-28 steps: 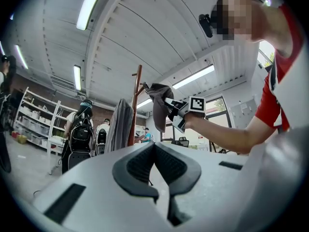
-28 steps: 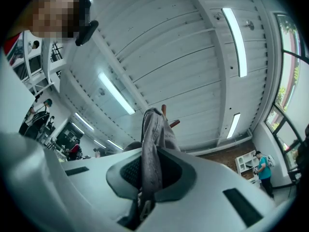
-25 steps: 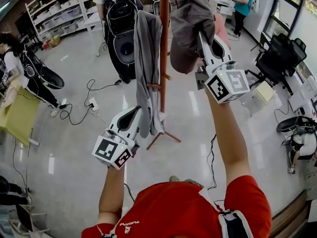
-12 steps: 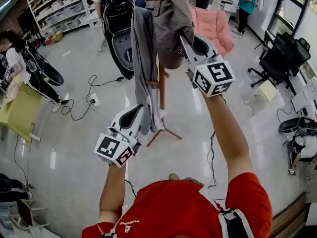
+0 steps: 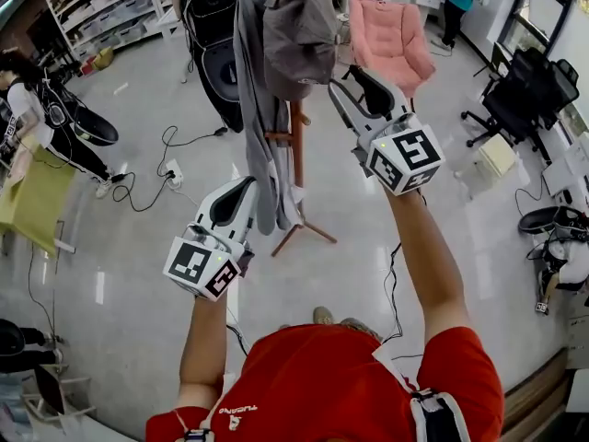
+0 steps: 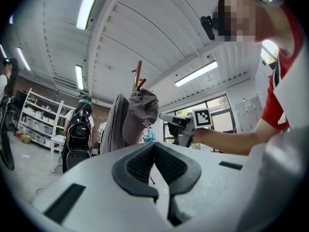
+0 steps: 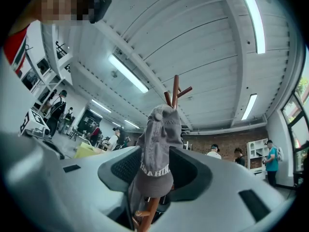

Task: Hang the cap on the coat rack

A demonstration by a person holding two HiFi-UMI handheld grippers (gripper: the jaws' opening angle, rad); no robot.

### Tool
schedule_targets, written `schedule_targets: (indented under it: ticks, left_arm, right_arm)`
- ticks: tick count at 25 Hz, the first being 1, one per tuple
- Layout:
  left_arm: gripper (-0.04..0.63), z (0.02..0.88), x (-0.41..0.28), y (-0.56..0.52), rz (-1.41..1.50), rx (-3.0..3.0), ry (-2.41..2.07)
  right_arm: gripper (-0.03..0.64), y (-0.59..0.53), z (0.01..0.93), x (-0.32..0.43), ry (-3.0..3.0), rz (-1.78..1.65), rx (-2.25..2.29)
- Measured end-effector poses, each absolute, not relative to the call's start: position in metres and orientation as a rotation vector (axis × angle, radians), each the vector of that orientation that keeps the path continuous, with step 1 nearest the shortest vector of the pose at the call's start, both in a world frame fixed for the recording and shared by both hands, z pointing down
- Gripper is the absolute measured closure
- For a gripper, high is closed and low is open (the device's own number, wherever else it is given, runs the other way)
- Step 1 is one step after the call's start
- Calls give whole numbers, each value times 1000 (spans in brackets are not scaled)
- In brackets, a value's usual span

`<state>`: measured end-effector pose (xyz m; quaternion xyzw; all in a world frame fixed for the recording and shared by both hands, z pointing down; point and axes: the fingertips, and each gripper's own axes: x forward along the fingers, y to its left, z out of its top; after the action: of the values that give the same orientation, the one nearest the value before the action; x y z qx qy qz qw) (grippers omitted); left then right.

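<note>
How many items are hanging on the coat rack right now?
2: the grey cap near the coat rack top, a grey garment draped down its left side. More may hide behind.

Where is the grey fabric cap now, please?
In the head view, the grey fabric cap hangs top centre on the brown wooden coat rack, beside a grey garment; the right gripper beside it, jaws opening, does not grip it.

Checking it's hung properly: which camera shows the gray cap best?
The right gripper view: the cap sits large at the centre, hanging on the coat rack, crown and lettering clear. The head view shows it from above at the frame's top; the left gripper view shows it small, side-on.
</note>
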<state>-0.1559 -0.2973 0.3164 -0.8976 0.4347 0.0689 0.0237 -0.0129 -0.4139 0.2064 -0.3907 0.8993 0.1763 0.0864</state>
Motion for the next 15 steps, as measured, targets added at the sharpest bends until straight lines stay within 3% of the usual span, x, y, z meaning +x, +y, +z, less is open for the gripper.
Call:
schedule_targets:
  ticks: [7,15]
  left_arm:
    - [586,307,-154,-299,221,-2758,1344]
    - [586,304,-141,-292,236,-2751,1303]
  right_arm:
    - [440,-360,231,-12,2680,473,-1081]
    - [564,-304,263,-27,2673,401,-966]
